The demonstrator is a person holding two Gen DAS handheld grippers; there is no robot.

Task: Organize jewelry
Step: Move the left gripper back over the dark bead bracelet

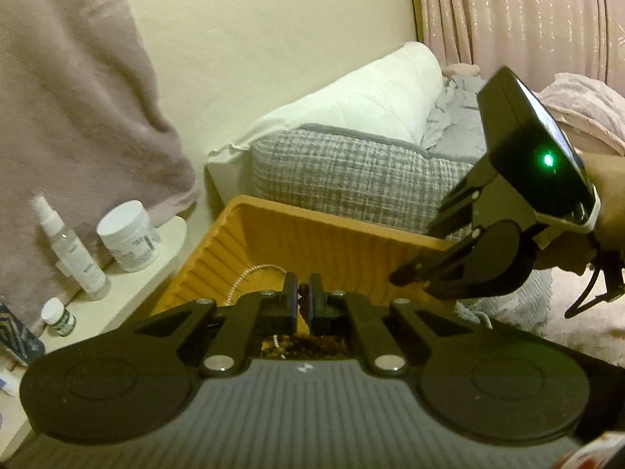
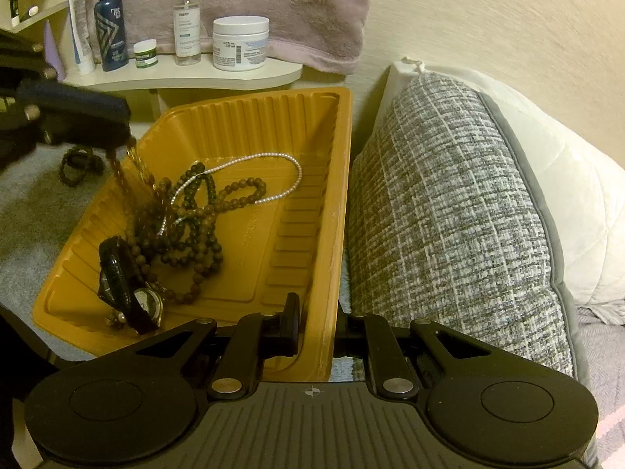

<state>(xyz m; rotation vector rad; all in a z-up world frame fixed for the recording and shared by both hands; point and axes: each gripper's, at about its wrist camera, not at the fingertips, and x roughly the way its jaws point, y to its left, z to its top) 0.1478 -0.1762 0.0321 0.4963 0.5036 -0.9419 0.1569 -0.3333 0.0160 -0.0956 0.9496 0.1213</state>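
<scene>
So the jewelry is mostly piled in the orange tray (image 2: 336, 179) on the bed: a tangle of brown bead necklaces (image 2: 195, 234), a white pearl strand (image 2: 289, 172) draped over them, and a black-strapped watch (image 2: 125, 285) at the near end. The left gripper (image 2: 121, 144) is shut on a brown beaded strand (image 2: 123, 179) that hangs straight down into the pile, so my guess is it's being lowered in or lifted out, can't say which. The right gripper (image 2: 316, 312) has its jaws clamped on the tray's near wall, one finger inside and one outside, steadying it.

Progress-wise I'd call it most of the way: nearly everything is in the tray. What's left, as far as I can see, is a dark beaded bracelet (image 2: 78, 164) sitting on the grey cover outside the tray. Nothing is untangled, either.

Beyond that there's a checked pillow (image 2: 449, 215) to the right, and a shelf (image 2: 187, 74) with bottles and jars behind.
</scene>
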